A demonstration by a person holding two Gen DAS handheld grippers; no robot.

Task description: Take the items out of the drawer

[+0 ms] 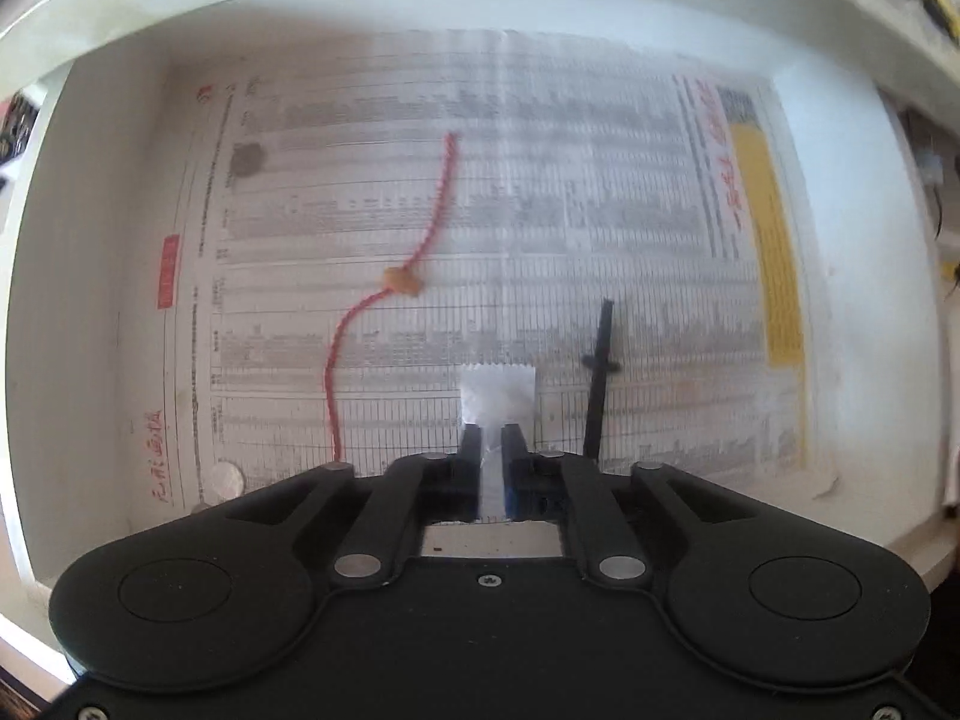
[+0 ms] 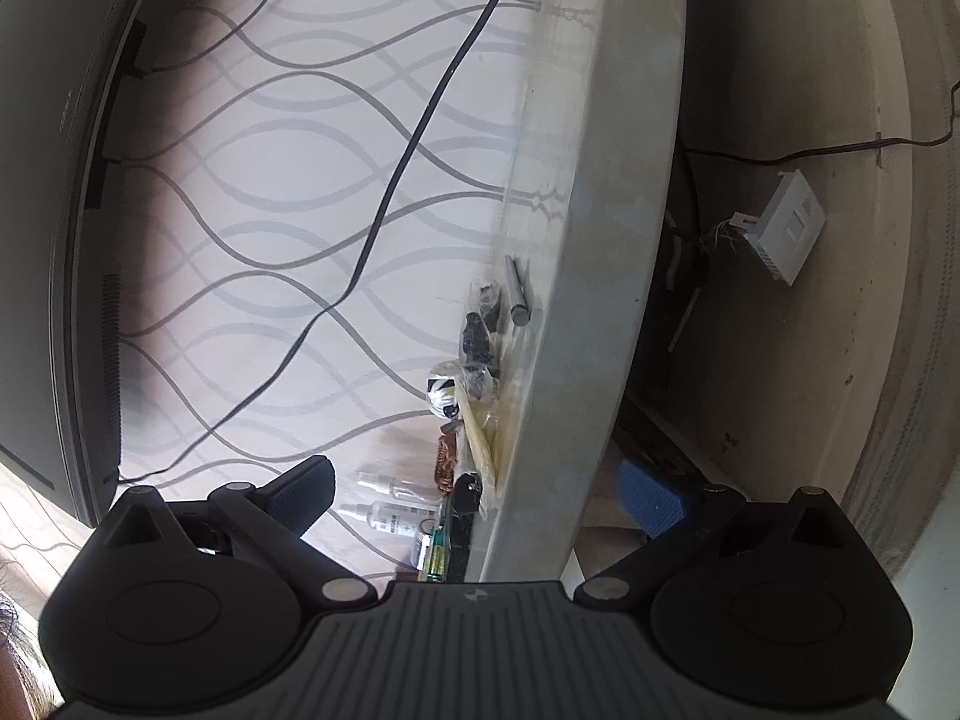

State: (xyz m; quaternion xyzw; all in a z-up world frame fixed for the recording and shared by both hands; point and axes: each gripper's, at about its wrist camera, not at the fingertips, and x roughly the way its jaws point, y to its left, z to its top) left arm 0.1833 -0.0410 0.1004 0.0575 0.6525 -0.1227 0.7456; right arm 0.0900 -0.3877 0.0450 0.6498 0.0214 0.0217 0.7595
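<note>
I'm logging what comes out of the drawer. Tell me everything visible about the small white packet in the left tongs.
The packet is a small, flat, whitish sachet, slightly translucent, with a serrated top edge. It looks like thin plastic or foil. The left tongs pinch its lower part between their fingers, so its upper half sticks out beyond the tips, over the printed sheet lining the drawer. Nothing else visibly touches it.

Left hand-held gripper (image 1: 491, 441) points down, jaws nearly closed; right hand-held gripper (image 2: 477, 495) spread wide.
</note>
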